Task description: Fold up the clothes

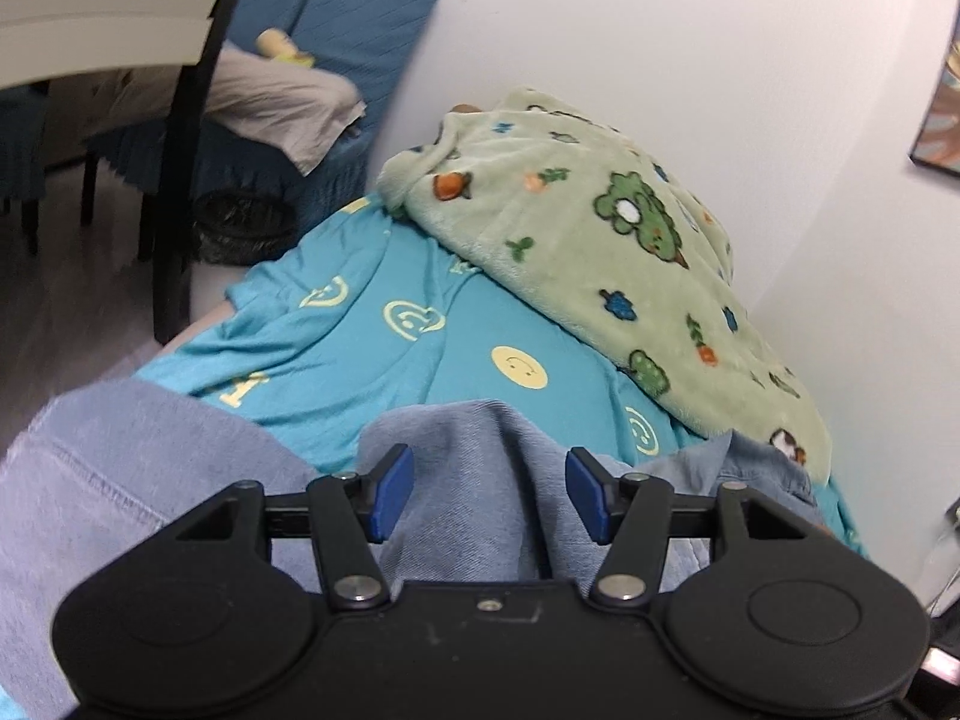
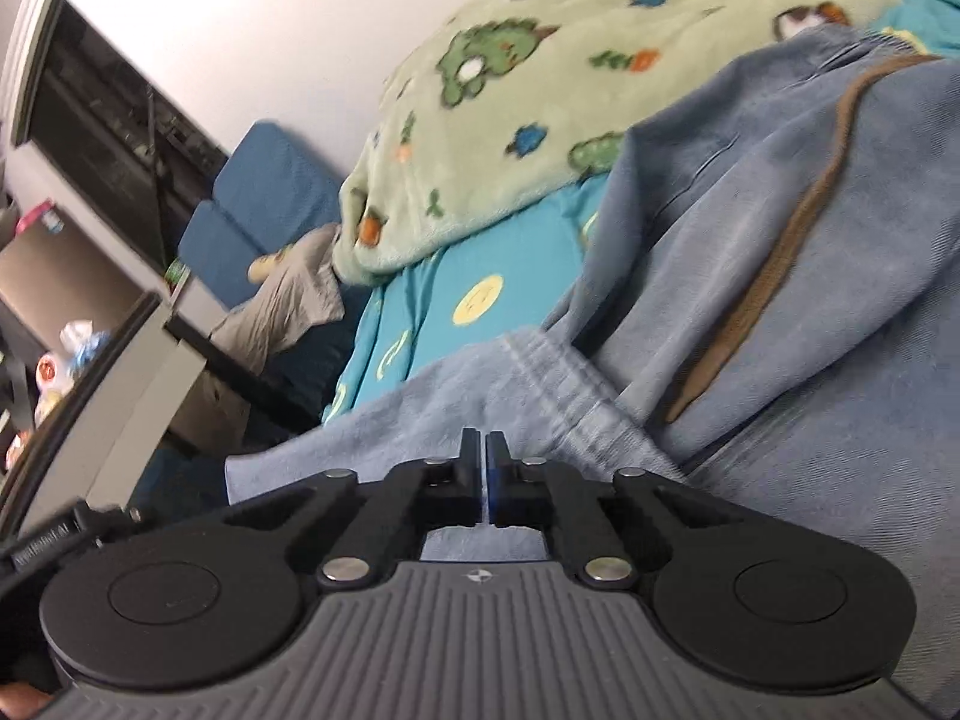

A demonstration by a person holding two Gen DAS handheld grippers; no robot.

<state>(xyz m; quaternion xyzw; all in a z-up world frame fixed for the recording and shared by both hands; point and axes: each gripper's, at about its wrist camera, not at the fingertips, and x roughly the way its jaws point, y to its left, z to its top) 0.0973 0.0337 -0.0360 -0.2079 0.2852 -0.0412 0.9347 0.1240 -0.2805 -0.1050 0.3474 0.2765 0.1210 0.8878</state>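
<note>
A blue denim garment (image 1: 462, 480) lies crumpled on a bed covered by a turquoise smiley-print sheet (image 1: 372, 324). My left gripper (image 1: 491, 495) is open, its blue pads (image 1: 393, 495) on either side of a raised fold of the denim, not closed on it. In the right wrist view the same denim garment (image 2: 780, 276) shows a brown seam and a stitched hem. My right gripper (image 2: 483, 468) has its jaws pressed together right at the hem edge; I cannot tell whether cloth is pinched between them.
A green fleece blanket with tree prints (image 1: 600, 240) is heaped at the back against the white wall (image 1: 690, 30). A blue sofa (image 1: 354, 18) with grey cloth (image 1: 270, 102) and a dark-legged table (image 1: 180, 168) stand left. A grey cabinet (image 2: 144, 372) stands left of the bed.
</note>
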